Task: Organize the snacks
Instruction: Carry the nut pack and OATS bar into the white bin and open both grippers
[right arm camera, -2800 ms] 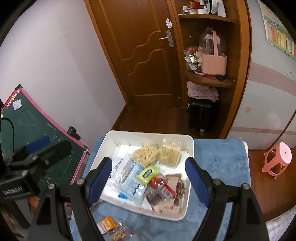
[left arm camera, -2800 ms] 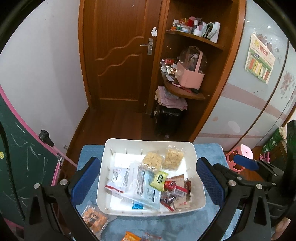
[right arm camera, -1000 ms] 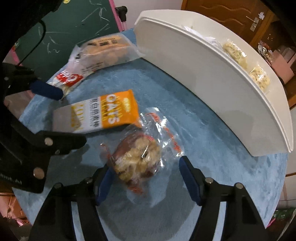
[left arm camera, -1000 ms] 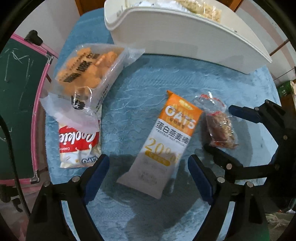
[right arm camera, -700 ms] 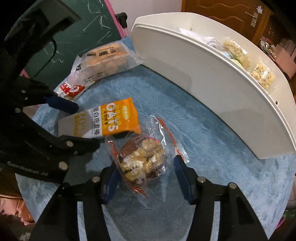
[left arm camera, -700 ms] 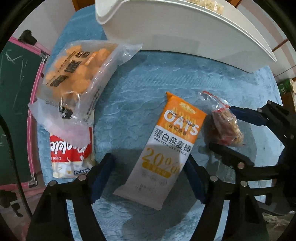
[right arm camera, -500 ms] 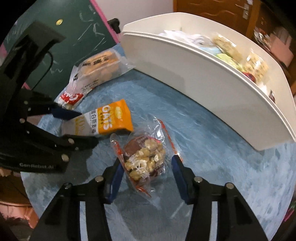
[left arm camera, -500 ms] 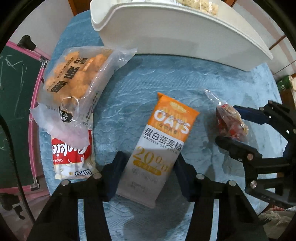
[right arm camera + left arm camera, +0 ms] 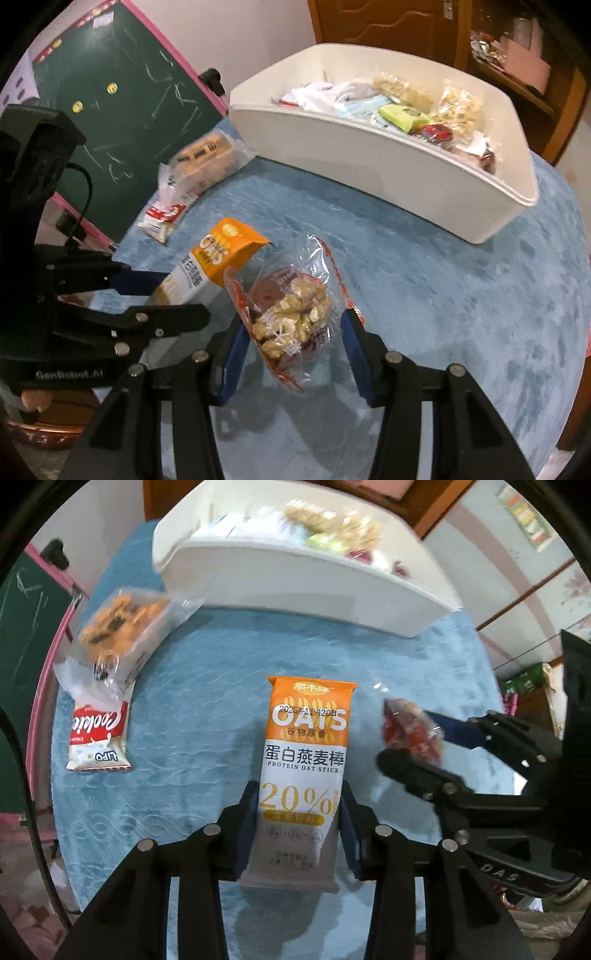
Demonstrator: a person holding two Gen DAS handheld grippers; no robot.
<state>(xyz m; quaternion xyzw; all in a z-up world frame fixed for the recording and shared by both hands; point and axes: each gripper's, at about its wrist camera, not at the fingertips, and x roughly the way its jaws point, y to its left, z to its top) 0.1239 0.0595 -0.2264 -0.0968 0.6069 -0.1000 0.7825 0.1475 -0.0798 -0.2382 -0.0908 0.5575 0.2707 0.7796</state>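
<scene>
With each gripper clamped on a snack and lifted off the blue-covered counter (image 9: 461,295), the left gripper (image 9: 299,830) pinches the orange-and-white oat stick packet (image 9: 306,760) by its near end, long axis pointing ahead, jaws just closed. Beside it, the right gripper (image 9: 291,350) holds the clear nut-cake bag (image 9: 291,314). Beyond both, the white plastic snack tray (image 9: 369,155) lies straight ahead, nearer the right gripper.

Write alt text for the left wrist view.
The left hand-held gripper clamps an orange-and-white oat bar packet above a blue tablecloth. The right hand-held gripper holds a clear-wrapped snack; a white bin sits behind.
</scene>
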